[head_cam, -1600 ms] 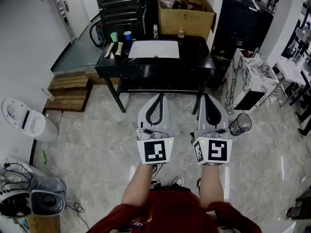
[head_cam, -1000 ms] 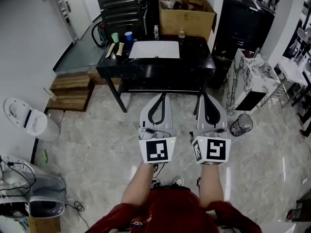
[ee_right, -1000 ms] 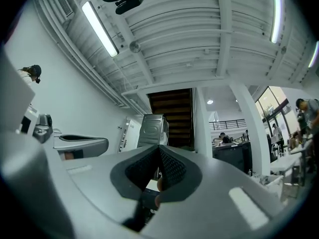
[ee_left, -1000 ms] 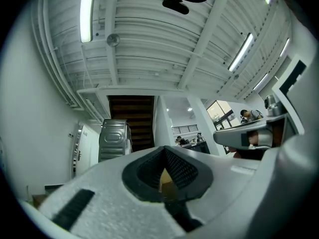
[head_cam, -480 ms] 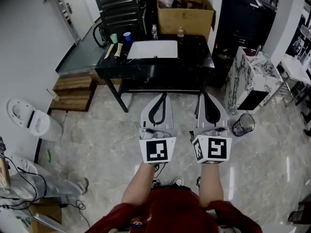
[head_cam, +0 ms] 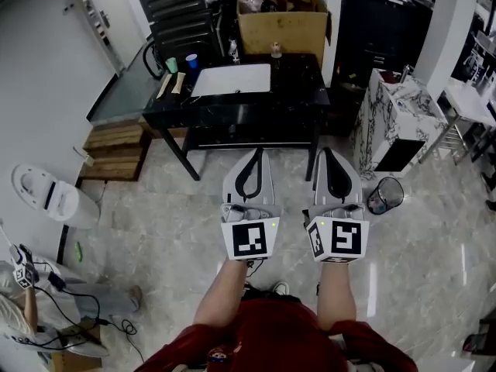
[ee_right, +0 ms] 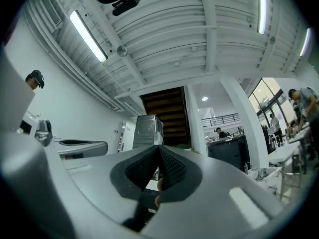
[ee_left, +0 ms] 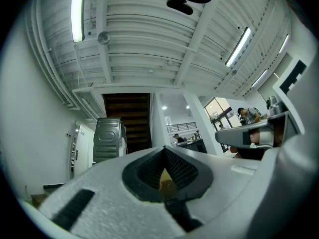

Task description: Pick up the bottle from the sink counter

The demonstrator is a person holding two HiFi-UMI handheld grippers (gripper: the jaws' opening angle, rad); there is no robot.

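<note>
A small clear bottle [head_cam: 275, 50] stands at the back of the black sink counter [head_cam: 302, 84], to the right of the faucet [head_cam: 233, 50] and the white basin [head_cam: 231, 80]. Both grippers are held side by side over the floor, well short of the counter and pointing toward it. My left gripper [head_cam: 255, 153] is shut with nothing in it. My right gripper [head_cam: 325, 152] is shut and empty too. In the gripper views the left gripper [ee_left: 163, 151] and the right gripper [ee_right: 158, 151] show jaws meeting at the tip, aimed up at the ceiling and far wall.
A cardboard box [head_cam: 283, 18] sits behind the counter, with a green cup [head_cam: 171, 65] and blue cup [head_cam: 191, 60] at its left end. A marble-patterned cabinet [head_cam: 395, 122] and wire bin [head_cam: 385, 196] stand right. A toilet [head_cam: 46, 196], wooden pallets [head_cam: 112, 149] and a person [head_cam: 23, 304] are left.
The head view has drifted, so the counter sits slightly further left and up. A person has come into view at the lower left. Both grippers keep their place and stay shut.
</note>
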